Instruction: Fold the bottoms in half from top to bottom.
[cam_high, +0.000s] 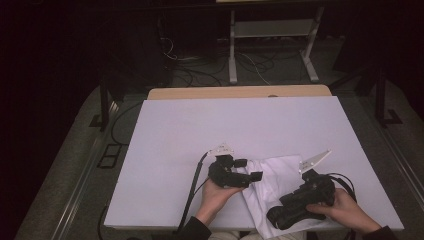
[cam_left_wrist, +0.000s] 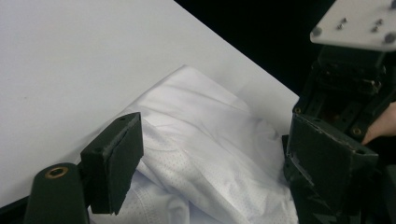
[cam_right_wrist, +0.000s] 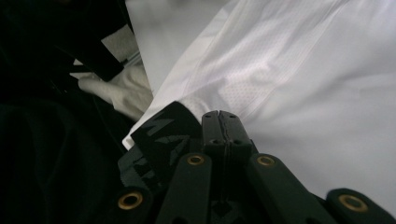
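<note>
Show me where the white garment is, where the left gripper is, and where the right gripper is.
white garment (cam_left_wrist: 210, 140): left gripper view, the mesh fabric in its middle.
left gripper (cam_high: 248, 169): high view, midway between its open fingers.
right gripper (cam_right_wrist: 226, 122): right gripper view, the tips of its closed fingers.

No text, label, brand, number or sign can be read on the white garment, on the white table top or on either gripper body (the dark patterned band at about 9 o'clock in the right gripper view carries shapes, not legible letters).
</note>
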